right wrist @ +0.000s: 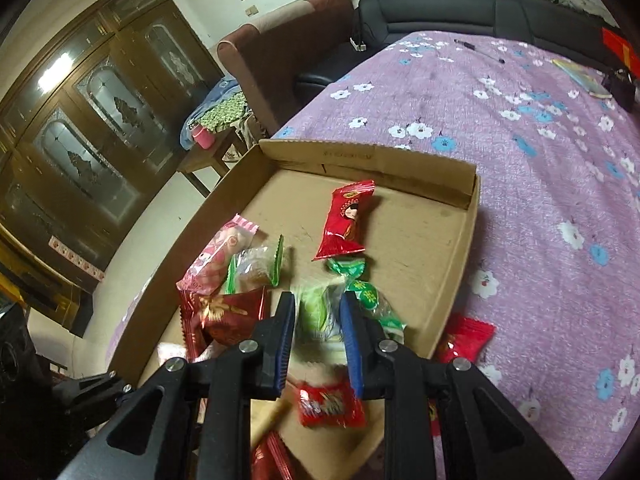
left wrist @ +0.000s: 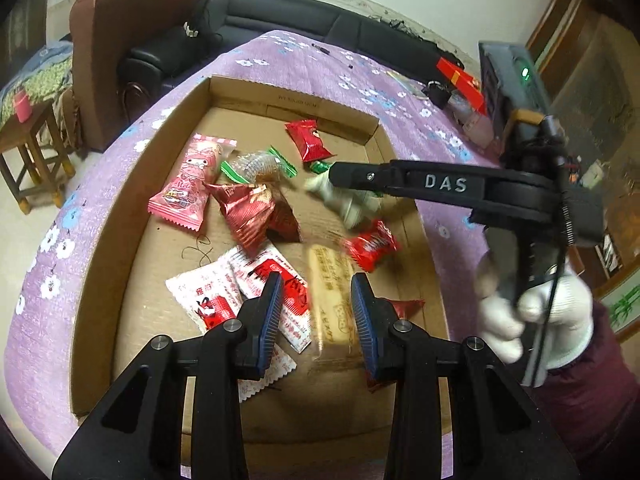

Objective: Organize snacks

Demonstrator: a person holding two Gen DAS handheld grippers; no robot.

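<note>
A shallow cardboard tray (left wrist: pixel 100 248) on a purple flowered cloth holds several wrapped snacks. My left gripper (left wrist: pixel 316 308) is open above a blurred, clear-wrapped tan biscuit (left wrist: pixel 332 276), with white-and-red packets (left wrist: pixel 208 296) to its left. My right gripper (right wrist: pixel 318 328) is open around a pale green-and-white packet (right wrist: pixel 316 312); it also shows in the left wrist view (left wrist: pixel 340 178) over that same blurred packet (left wrist: pixel 344 200). A red packet (right wrist: pixel 348 220), a pink packet (right wrist: pixel 216 256) and a dark red foil packet (right wrist: pixel 224 312) lie further in.
A red packet (right wrist: pixel 464 340) lies outside the tray's right wall on the cloth (right wrist: pixel 540 200). A red box (left wrist: pixel 460 76) and small items sit at the far right of the table. A sofa (left wrist: pixel 280 16), an armchair (right wrist: pixel 280 40) and a wooden stool (left wrist: pixel 32 152) stand beyond.
</note>
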